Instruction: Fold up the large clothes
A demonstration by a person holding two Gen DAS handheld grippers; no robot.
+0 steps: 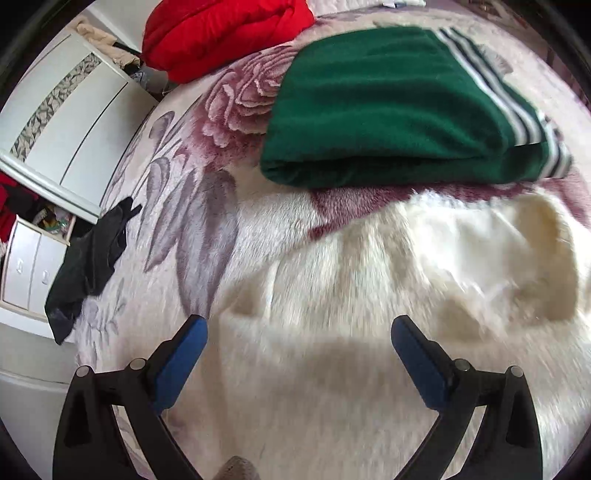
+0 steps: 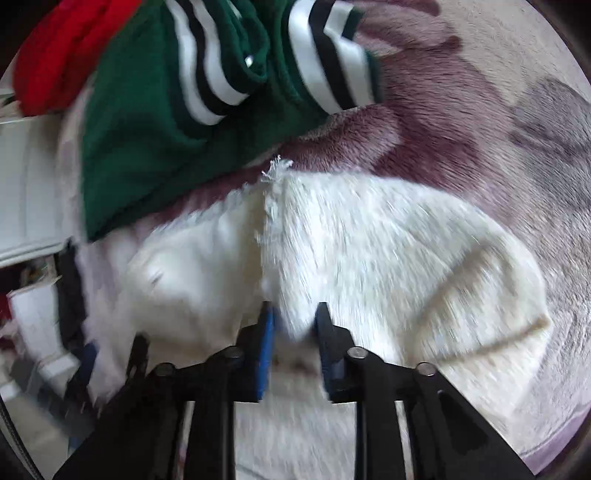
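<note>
We have the white fluffy garment (image 2: pixel 369 251) spread on the floral blanket (image 1: pixel 229 236) of the bed, lying just in front of the folded green garment with striped sleeves (image 1: pixel 388 107), whose near edge it almost meets. Our right gripper (image 2: pixel 293 328) has its jaws nearly closed on a bunched ridge of the white fleece, with pile showing between the blue pads. Our left gripper (image 1: pixel 299 332) hovers over the same garment with its jaws spread wide and nothing between them.

We judge that we are mid-fold on the white piece: one side is pinched, the other not yet taken. Next we would need to bring the left tongs down on a matching edge, then carry both across evenly so the thick pile does not bunch.

Beyond the green garment a red garment (image 1: pixel 221 33) sits towards the bed's far corner, and a dark cloth (image 1: pixel 88 266) hangs at its left edge, beside a white cabinet (image 1: pixel 74 107).
</note>
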